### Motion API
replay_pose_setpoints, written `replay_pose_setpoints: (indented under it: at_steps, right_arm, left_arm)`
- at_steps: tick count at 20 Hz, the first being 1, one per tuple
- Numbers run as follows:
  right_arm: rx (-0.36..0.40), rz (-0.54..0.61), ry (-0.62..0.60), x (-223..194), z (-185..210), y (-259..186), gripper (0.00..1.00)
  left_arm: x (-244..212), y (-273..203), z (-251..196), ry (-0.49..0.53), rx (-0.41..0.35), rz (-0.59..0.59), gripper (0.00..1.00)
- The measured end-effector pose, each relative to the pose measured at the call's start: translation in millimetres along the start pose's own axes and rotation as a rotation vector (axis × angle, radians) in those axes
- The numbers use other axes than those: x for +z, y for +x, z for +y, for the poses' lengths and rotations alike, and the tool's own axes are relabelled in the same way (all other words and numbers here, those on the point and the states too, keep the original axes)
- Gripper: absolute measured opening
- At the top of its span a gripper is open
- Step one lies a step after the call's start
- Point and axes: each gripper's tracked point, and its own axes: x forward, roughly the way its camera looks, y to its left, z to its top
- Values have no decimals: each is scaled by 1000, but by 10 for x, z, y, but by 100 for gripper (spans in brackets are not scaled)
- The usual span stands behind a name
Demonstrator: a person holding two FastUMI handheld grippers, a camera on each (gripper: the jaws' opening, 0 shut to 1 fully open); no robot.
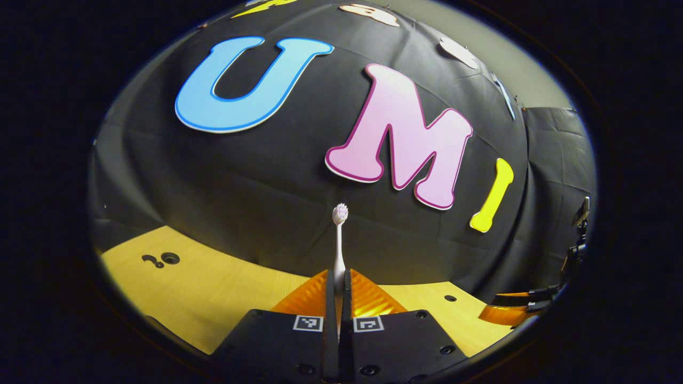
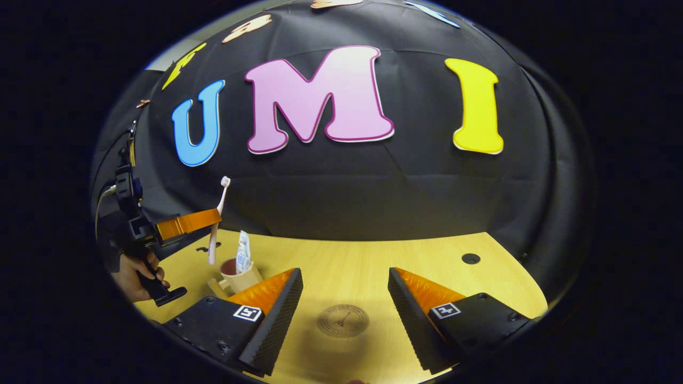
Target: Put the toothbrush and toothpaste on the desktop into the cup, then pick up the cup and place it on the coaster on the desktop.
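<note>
My left gripper (image 1: 338,285) is shut on a white toothbrush (image 1: 339,240) that stands upright, bristles on top. The right gripper view shows that same left gripper (image 2: 205,220) far left, holding the toothbrush (image 2: 217,213) in the air just left of and above a beige cup (image 2: 240,276). The cup stands on the wooden desktop (image 2: 347,261) with a toothpaste tube (image 2: 243,254) upright inside it. My right gripper (image 2: 346,296) is open, hovering over a round coaster (image 2: 342,320) that lies between its fingers. The left finger hides part of the cup.
A person's hand (image 2: 136,274) grips the left gripper's handle. The desktop has small round holes (image 2: 470,258) (image 1: 171,258). The black cloth wall stands close behind the desk. The right gripper (image 1: 525,309) shows at the far right of the left gripper view.
</note>
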Motion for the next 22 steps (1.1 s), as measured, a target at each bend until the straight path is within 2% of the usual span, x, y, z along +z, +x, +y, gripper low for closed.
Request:
replay_pose_setpoints:
  at_steps: [8,9,11,15,17,22]
  right_arm:
    - [-63,58,14,-351,-386,-178,98]
    - [-66,64,13,-375,-405,-198,98]
    - [-69,73,12,-400,-432,-226,98]
    - [-77,72,13,-372,-466,-217,98]
    - [-79,83,21,-381,-494,-235,98]
    - [-91,87,57,-318,-574,-274,98]
  left_arm:
    - [-322,127,132,52,11,-7,10]
    - [-349,106,123,52,14,-6,3]
    - [-360,36,114,63,24,-4,27]
    - [-342,-209,-8,77,20,40,96]
    - [-332,-336,-37,112,15,92,96]
    - [-349,-570,65,182,63,266,97]
